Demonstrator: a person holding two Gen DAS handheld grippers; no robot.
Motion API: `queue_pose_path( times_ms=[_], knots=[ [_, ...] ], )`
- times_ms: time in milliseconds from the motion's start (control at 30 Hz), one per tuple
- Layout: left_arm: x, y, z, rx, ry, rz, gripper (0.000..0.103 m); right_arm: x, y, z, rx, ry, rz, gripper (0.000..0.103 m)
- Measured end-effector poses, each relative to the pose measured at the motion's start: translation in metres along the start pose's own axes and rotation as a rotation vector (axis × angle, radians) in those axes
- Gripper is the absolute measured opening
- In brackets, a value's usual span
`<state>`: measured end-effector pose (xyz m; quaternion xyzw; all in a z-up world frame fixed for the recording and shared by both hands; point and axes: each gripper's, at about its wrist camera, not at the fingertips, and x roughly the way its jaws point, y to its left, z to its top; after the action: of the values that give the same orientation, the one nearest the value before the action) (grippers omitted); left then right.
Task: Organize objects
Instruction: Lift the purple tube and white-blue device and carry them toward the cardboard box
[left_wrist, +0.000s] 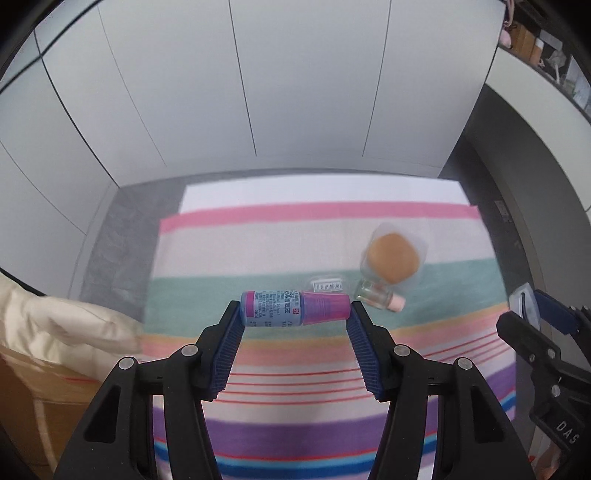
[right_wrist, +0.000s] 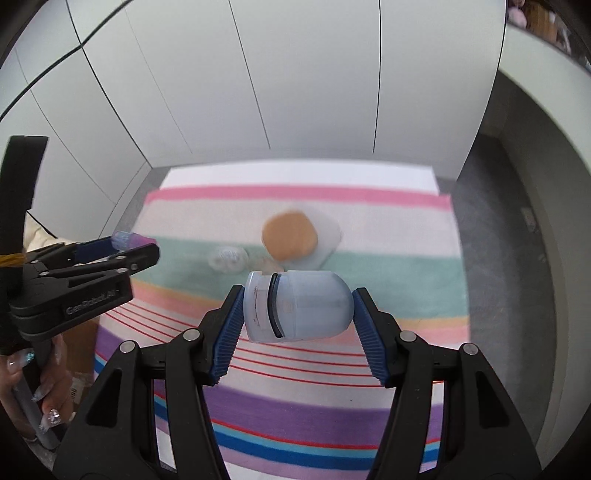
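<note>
My left gripper (left_wrist: 294, 308) is shut on a small blue bottle with a pink cap (left_wrist: 294, 307), held sideways above the striped cloth (left_wrist: 295, 369). My right gripper (right_wrist: 297, 304) is shut on a pale blue translucent container (right_wrist: 297, 304), also held sideways above the cloth. The left gripper shows at the left of the right wrist view (right_wrist: 122, 251) with the bottle's tip (right_wrist: 129, 239) in it. The right gripper shows at the right edge of the left wrist view (left_wrist: 532, 310).
On the cloth lie an orange puff in a clear case (left_wrist: 394, 256), a small glass bottle with a pink cap (left_wrist: 376, 298) and a clear labelled piece (left_wrist: 327, 285). A cream cushion (left_wrist: 55, 325) and cardboard box (left_wrist: 33, 398) stand left. White panels stand behind.
</note>
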<state>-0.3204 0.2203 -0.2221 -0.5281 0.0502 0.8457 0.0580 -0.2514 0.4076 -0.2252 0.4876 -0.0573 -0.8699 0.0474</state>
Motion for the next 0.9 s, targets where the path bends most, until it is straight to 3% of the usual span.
queue_pose_path(
  times_ms=[100,433,633,900],
  knots=[
    [-0.042,0.003,0.007,-0.008,-0.025,-0.043,0.058,-0.039,0.008,0.016,0.027,-0.052,0.066,0.061],
    [-0.163,0.015,0.018,-0.059,-0.144,-0.036,0.058,-0.15,0.052,0.043,-0.027,-0.178,0.109,0.061],
    [-0.193,0.019,0.016,-0.084,-0.173,-0.051,0.058,-0.177,0.062,0.042,-0.048,-0.206,0.077,0.061],
    [-0.212,0.011,0.007,-0.072,-0.183,-0.041,0.058,-0.182,0.063,0.037,-0.065,-0.197,0.068,0.061]
  ],
)
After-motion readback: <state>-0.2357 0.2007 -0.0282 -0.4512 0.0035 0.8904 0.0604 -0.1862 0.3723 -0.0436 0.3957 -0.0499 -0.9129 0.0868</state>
